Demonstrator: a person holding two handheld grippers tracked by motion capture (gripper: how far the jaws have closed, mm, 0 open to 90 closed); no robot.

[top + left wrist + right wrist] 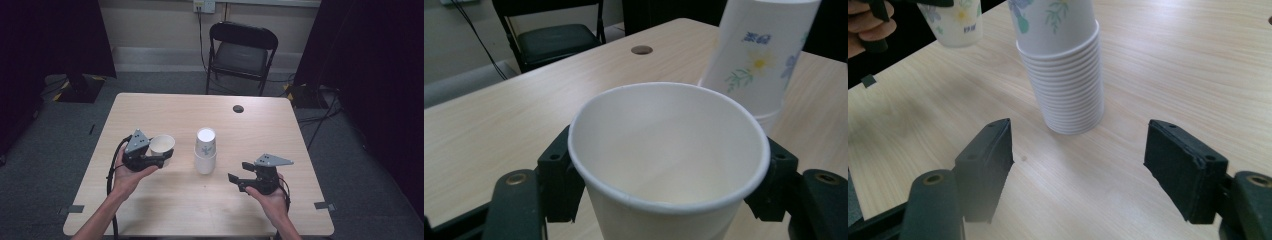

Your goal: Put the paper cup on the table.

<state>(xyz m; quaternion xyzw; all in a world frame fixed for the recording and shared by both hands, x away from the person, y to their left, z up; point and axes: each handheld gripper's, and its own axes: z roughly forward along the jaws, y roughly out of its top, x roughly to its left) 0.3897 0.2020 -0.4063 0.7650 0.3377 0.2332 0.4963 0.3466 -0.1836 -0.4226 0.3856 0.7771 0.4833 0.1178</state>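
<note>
My left gripper (161, 159) is shut on a white paper cup (162, 144), held upright, mouth up, just above the table left of centre. In the left gripper view the black jaws press on both sides of the cup (669, 150) below its rim. An upside-down stack of flower-printed paper cups (205, 150) stands mid-table, right of the held cup. My right gripper (237, 171) is open to the right of the stack, pointing at it with nothing between its jaws. The right gripper view has the stack (1065, 75) ahead of the gripper (1080, 160) and the held cup (955, 20) at the upper left.
The light wooden table (165, 200) has a round cable hole (238, 108) near its far edge. A black folding chair (240, 50) stands beyond the table. Dark curtains hang at both sides.
</note>
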